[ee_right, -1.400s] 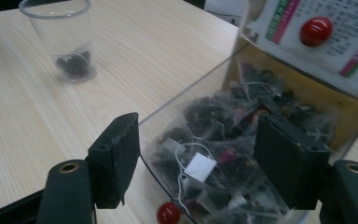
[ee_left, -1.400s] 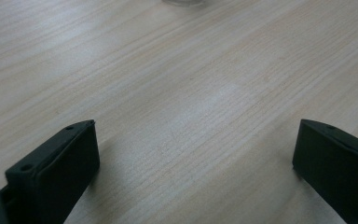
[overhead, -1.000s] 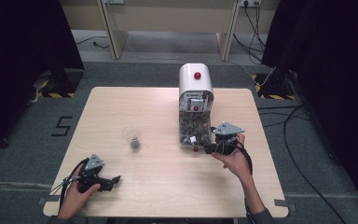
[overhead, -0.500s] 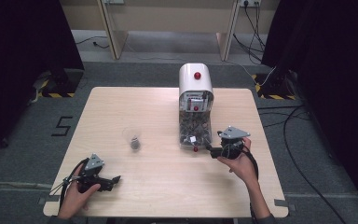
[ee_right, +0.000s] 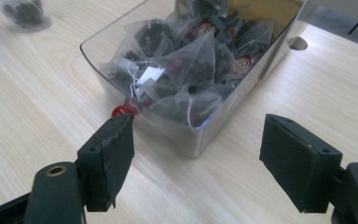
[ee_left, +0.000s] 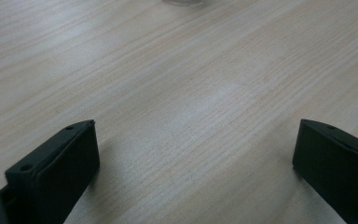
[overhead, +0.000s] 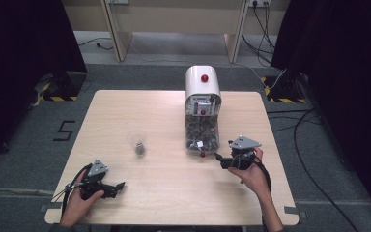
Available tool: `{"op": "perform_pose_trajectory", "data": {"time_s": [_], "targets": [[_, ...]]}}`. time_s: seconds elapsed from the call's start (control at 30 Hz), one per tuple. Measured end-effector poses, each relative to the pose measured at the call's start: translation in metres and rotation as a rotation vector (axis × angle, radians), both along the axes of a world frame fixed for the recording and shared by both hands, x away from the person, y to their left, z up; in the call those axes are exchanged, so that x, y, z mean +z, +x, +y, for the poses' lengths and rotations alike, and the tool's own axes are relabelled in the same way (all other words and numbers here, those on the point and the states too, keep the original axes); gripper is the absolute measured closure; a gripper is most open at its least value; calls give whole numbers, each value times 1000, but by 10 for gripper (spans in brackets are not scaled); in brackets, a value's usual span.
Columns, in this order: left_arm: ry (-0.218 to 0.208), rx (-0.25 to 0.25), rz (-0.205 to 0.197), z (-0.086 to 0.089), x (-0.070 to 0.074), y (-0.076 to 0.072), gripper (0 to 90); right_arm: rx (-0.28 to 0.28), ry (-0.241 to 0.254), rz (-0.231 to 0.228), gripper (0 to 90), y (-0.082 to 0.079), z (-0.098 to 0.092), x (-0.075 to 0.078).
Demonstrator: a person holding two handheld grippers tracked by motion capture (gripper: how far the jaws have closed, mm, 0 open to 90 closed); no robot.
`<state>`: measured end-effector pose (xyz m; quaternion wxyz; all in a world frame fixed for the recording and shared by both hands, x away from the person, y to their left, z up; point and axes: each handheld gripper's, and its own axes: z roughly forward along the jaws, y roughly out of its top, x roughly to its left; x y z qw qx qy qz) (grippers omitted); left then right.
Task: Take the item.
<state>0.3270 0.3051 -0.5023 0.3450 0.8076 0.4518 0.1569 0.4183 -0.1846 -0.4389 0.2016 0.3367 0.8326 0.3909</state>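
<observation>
A white dispenser (overhead: pixel 203 92) with a red button stands at the table's middle back. Its clear bin (ee_right: pixel 186 135) holds several pyramid tea bags (ee_right: pixel 186 60), and a small red knob (ee_right: pixel 121 111) sits at the bin's front. My right gripper (overhead: pixel 220 160) hovers just in front and to the right of the bin, open, with nothing between its jaws (ee_right: pixel 196 149). A clear cup (overhead: pixel 138 145) with a dark tea bag inside stands left of the dispenser. My left gripper (overhead: pixel 118 186) rests near the front left corner, open over bare wood (ee_left: pixel 196 154).
The light wooden table (overhead: pixel 174 193) has free room across its middle and front. Grey carpet surrounds it, with cables on the floor at the right (overhead: pixel 314 145). The cup's base (ee_left: pixel 182 2) peeks in at the top of the left gripper view.
My right gripper has drawn back from the dispenser's bin toward the table's near edge and a little to the right. The left gripper and the cup have stayed put.
</observation>
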Motion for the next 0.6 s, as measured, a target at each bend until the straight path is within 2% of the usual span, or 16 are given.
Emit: {"op": "perform_pose_trajectory", "data": {"time_s": [0.6], "targets": [[0, 0, 0, 0, 0, 0, 0, -12, -21, 33, 266, -11, -11, -16]]}}
